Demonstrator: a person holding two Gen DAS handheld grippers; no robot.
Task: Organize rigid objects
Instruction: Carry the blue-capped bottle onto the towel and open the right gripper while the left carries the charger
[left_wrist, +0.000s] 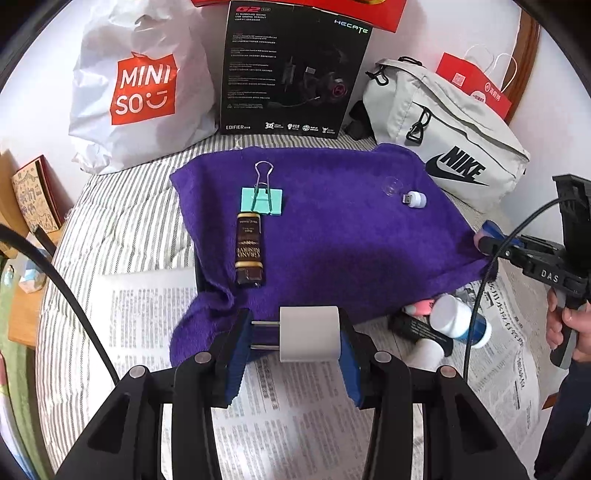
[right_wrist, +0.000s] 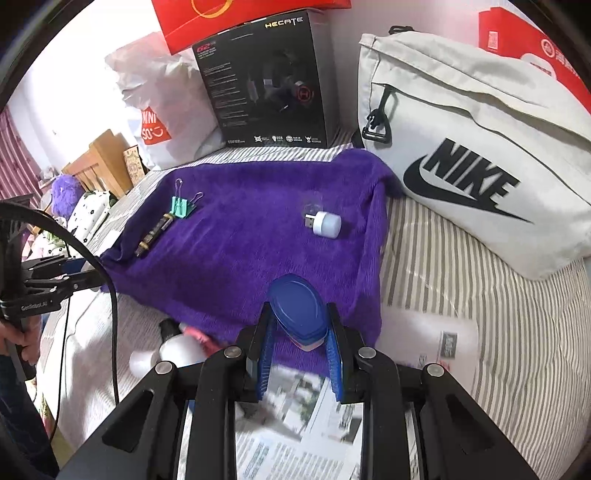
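Note:
My left gripper is shut on a white plug charger, prongs pointing left, held over the near edge of the purple towel. My right gripper is shut on a small jar with a blue lid, held over the towel's near edge. On the towel lie a green binder clip, a brown rectangular bar, a small white USB light and a clear suction cup. The clip, bar and USB light also show in the right wrist view.
Off the towel on newspaper lie a white-capped blue bottle, a black tube and a pink item. A Miniso bag, black headset box and Nike bag stand behind on the striped bed.

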